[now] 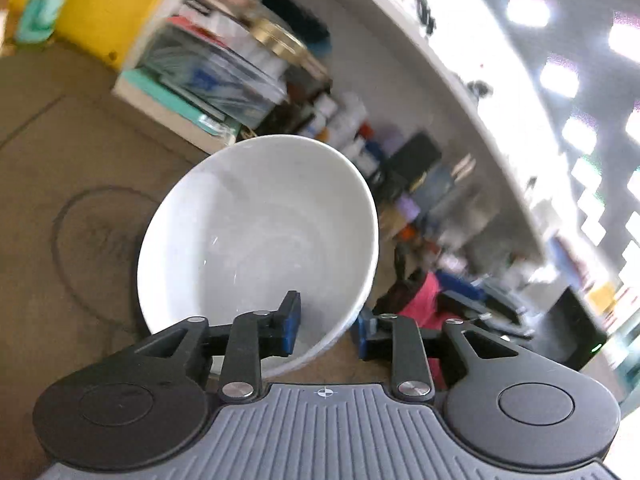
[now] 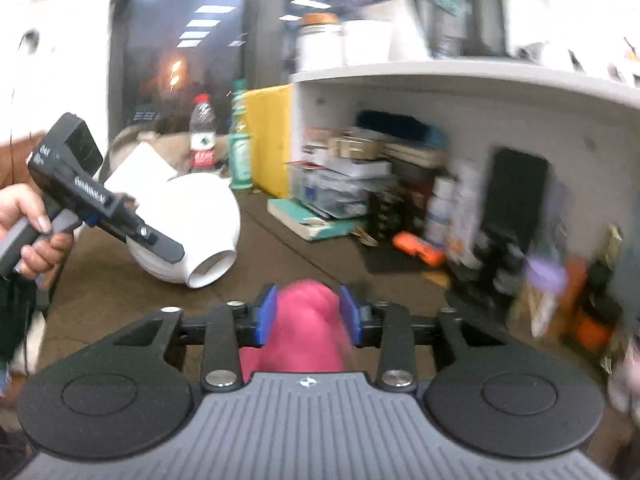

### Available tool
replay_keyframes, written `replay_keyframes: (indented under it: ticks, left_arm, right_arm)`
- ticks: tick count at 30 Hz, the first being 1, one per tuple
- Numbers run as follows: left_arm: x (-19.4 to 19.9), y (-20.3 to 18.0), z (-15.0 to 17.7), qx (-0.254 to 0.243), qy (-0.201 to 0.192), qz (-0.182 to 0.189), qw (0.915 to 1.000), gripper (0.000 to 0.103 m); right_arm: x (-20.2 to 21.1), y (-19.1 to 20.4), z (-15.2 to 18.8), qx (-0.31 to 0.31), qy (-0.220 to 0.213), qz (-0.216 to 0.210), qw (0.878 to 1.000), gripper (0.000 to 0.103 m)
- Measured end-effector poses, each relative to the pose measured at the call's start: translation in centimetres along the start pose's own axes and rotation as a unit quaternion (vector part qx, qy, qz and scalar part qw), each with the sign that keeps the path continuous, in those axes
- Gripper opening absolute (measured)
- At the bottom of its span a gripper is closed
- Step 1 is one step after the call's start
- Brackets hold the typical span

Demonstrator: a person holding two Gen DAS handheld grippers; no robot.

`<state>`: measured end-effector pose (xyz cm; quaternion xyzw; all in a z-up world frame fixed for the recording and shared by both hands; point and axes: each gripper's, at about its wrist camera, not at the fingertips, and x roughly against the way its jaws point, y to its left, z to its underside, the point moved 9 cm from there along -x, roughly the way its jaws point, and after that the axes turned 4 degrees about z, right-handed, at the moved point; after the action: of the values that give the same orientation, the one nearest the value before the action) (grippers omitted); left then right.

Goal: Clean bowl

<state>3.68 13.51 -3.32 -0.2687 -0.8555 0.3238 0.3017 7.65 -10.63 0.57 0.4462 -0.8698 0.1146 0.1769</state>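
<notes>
A white bowl (image 1: 256, 236) is held tilted above the brown table by my left gripper (image 1: 326, 328), which is shut on its rim: one blue pad is inside the bowl, the other outside. In the right wrist view the bowl (image 2: 196, 216) shows its foot ring, with the left gripper's body (image 2: 100, 204) on it. My right gripper (image 2: 308, 316) is shut on a pink cloth (image 2: 304, 332), to the right of the bowl and apart from it. The pink cloth also shows in the left wrist view (image 1: 420, 300).
A white shelf unit (image 2: 440, 76) at the back holds stacked boxes, books and bottles. A yellow box (image 2: 268, 136), a green bottle (image 2: 240, 148) and a water bottle (image 2: 202, 136) stand behind the bowl. The brown table (image 1: 60, 160) carries a ring mark.
</notes>
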Motion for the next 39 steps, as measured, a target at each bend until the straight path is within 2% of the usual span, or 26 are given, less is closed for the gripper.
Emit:
replay_keyframes:
  ticks: [1,3,5,6,7,8,9,12,14,16,17,18,19,21,25,28,31,35,37,39]
  left_arm:
    - [0.0,0.0,0.2,-0.005,0.004,-0.001,1.0,0.032]
    - [-0.3,-0.3,0.8,-0.04,0.032,-0.018,0.9985,0.035]
    - [-0.8,-0.8,1.2,-0.077,0.053,-0.035,0.995,0.036]
    - [-1.0,-0.9,1.3,-0.086,0.059,-0.037,0.9939,0.036]
    - [-1.3,-1.0,1.3,-0.094,0.065,-0.039,0.9927,0.036]
    - [-1.6,-1.2,1.3,-0.102,0.075,-0.035,0.9914,0.037]
    - [-1.9,-1.4,1.2,-0.11,0.081,-0.034,0.99,0.039]
    - [-2.2,-1.9,1.2,-0.126,0.104,-0.029,0.9862,0.04]
    - [-2.4,-2.2,1.2,-0.134,0.115,-0.031,0.9839,0.043]
    - [-2.5,-2.5,1.7,-0.139,0.121,-0.035,0.9821,0.046]
    - [-2.4,-2.6,1.9,-0.144,0.124,-0.038,0.9811,0.048]
    - [-2.4,-2.7,2.2,-0.148,0.126,-0.042,0.98,0.048]
    - [-2.3,-2.8,2.4,-0.152,0.129,-0.045,0.9789,0.049]
    - [-2.4,-2.6,2.3,-0.151,0.13,-0.042,0.979,0.052]
    - [-2.1,-1.6,2.5,-0.134,0.132,-0.037,0.9815,0.059]
    - [-2.1,-1.4,2.5,-0.136,0.136,-0.04,0.9804,0.061]
    - [-2.2,-1.4,2.5,-0.141,0.142,-0.04,0.979,0.061]
    - [-2.5,-1.7,2.6,-0.162,0.16,-0.044,0.9728,0.061]
    - [-2.6,-2.0,2.8,-0.175,0.173,-0.045,0.9682,0.062]
    - [-2.8,-2.2,2.9,-0.191,0.181,-0.058,0.963,0.061]
  right_arm:
    - [-1.0,0.4,-0.2,0.004,0.015,-0.001,1.0,0.008]
    - [-3.1,1.2,0.4,0.03,0.07,0.016,0.997,0.008]
    - [-2.4,1.3,0.8,0.035,0.081,0.013,0.996,0.017]
    - [-0.6,0.7,1.0,0.02,0.076,-0.001,0.997,0.038]
    - [0.8,0.0,1.3,0.008,0.069,-0.002,0.998,0.076]
    - [2.3,-1.0,1.6,0.0,0.061,0.006,0.998,0.088]
    - [3.3,-1.8,1.9,0.003,0.058,0.02,0.998,0.091]
    - [4.5,-4.0,3.5,0.01,0.079,0.048,0.996,0.091]
    - [3.4,-5.1,4.6,0.005,0.109,0.055,0.993,0.09]
    - [1.8,-5.6,5.6,0.0,0.141,0.054,0.989,0.063]
    - [1.4,-5.4,5.8,0.008,0.146,0.051,0.988,0.061]
    - [0.7,-4.6,5.6,0.029,0.14,0.048,0.989,0.049]
    - [0.4,-3.6,4.9,0.045,0.131,0.043,0.989,0.031]
    - [-0.1,-1.4,3.5,0.067,0.105,0.032,0.992,0.026]
    - [-1.9,2.5,0.5,0.158,0.043,0.051,0.985,0.025]
    - [-4.2,4.5,-0.5,0.212,0.035,0.064,0.975,0.025]
    - [-3.8,7.5,0.2,0.294,0.023,0.034,0.955,0.024]
    - [0.9,12.1,3.1,0.352,0.034,-0.053,0.934,0.024]
    - [3.1,13.6,3.9,0.367,0.034,-0.072,0.927,0.024]
    - [3.9,13.5,3.6,0.37,0.034,-0.059,0.926,0.024]
